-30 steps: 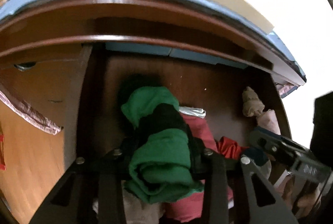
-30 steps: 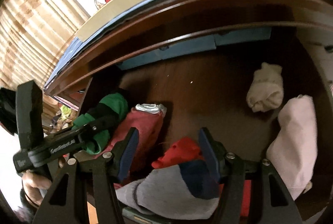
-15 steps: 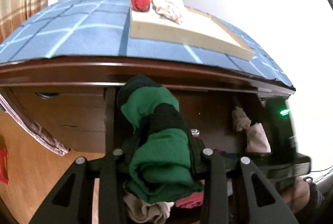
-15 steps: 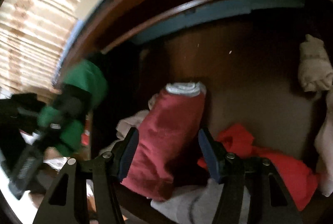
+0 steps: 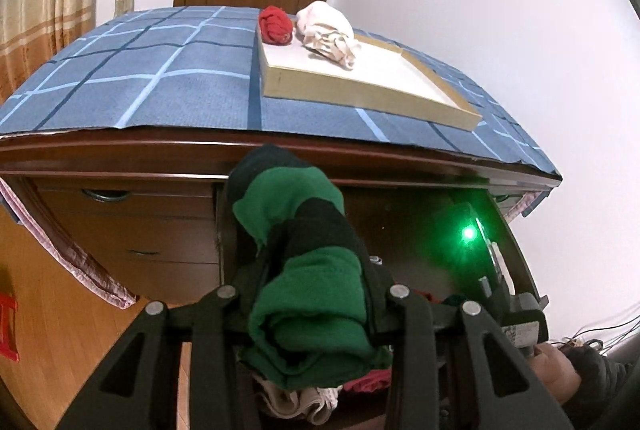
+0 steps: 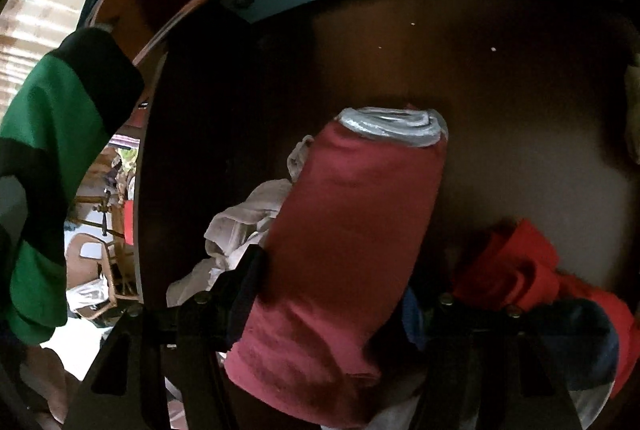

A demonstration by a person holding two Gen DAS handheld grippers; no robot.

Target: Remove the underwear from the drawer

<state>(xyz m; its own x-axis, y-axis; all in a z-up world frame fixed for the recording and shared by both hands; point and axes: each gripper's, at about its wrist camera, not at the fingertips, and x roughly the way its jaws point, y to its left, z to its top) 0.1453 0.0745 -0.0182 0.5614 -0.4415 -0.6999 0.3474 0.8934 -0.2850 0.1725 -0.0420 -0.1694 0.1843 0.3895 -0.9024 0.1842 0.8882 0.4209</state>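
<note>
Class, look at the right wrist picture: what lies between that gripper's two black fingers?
A rolled maroon underwear with a grey waistband fills the gap between the right gripper fingers, inside the dark wooden drawer.

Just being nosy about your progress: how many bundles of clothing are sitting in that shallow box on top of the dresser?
2: a red bundle at the far left corner of the box, and a cream-white bundle right beside it. Nothing else shows in the box.

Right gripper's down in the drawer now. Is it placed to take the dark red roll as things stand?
Probably yes. The right gripper already has its fingers on either side of the dark red roll, nothing between them, though whether it is clamped yet is unclear. The left gripper holds the green and black underwear off to the side.
</note>
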